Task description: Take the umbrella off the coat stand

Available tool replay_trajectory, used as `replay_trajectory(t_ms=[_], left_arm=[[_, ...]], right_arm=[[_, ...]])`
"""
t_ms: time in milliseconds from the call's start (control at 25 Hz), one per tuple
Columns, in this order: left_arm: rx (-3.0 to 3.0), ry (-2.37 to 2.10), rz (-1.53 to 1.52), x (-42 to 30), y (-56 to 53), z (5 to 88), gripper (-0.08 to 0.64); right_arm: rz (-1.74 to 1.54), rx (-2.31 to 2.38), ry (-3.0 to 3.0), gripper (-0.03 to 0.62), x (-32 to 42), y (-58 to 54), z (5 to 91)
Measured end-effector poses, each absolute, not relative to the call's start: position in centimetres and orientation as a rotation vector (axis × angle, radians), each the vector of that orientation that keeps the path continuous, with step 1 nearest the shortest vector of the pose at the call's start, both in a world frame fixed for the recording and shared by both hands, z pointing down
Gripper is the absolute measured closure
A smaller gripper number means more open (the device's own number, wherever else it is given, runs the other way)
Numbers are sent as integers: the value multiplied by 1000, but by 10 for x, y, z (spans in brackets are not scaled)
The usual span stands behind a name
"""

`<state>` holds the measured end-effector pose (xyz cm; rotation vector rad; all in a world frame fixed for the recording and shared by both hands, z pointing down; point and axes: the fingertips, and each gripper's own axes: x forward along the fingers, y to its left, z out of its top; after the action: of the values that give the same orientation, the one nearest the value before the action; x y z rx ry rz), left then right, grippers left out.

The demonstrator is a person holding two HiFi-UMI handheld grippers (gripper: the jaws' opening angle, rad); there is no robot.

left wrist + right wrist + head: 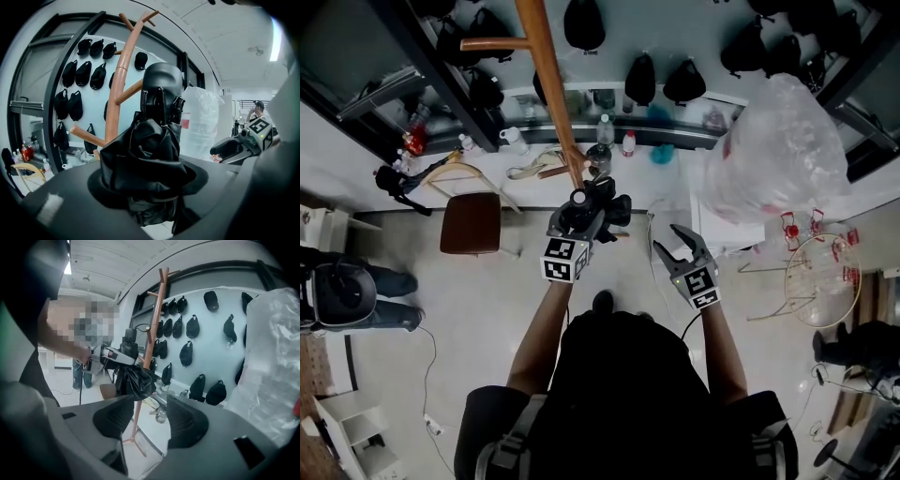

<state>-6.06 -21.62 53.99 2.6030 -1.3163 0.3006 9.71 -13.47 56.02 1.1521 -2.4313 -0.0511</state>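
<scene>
My left gripper (pixel 584 214) is shut on a folded black umbrella (pixel 600 202), which sits right beside the brown wooden coat stand (pixel 549 70). In the left gripper view the umbrella's crumpled fabric and rounded handle (pixel 157 140) fill the space between the jaws, with the stand's pole (pixel 117 89) just behind on the left. My right gripper (pixel 669 240) hangs to the right of the umbrella, open and empty. From the right gripper view (pixel 150 420) the umbrella (pixel 135 381) shows against the pole (pixel 152 329). Whether it still hangs from a peg is hidden.
A brown stool (pixel 471 223) stands left of the stand's foot. A big clear plastic bag (pixel 783 141) rises at the right, with a wire frame (pixel 820 277) below it. Black caps (pixel 192 326) hang on the wall. A person sits at the far left (pixel 347 291).
</scene>
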Motion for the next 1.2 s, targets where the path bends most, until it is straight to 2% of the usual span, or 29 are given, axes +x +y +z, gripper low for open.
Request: replay_trajectory(t_ms=[1200], left_arm=[[2448, -1531, 353, -46, -148, 531, 310]], right_arm=[[-24, 920, -2600, 379, 122, -113, 561]])
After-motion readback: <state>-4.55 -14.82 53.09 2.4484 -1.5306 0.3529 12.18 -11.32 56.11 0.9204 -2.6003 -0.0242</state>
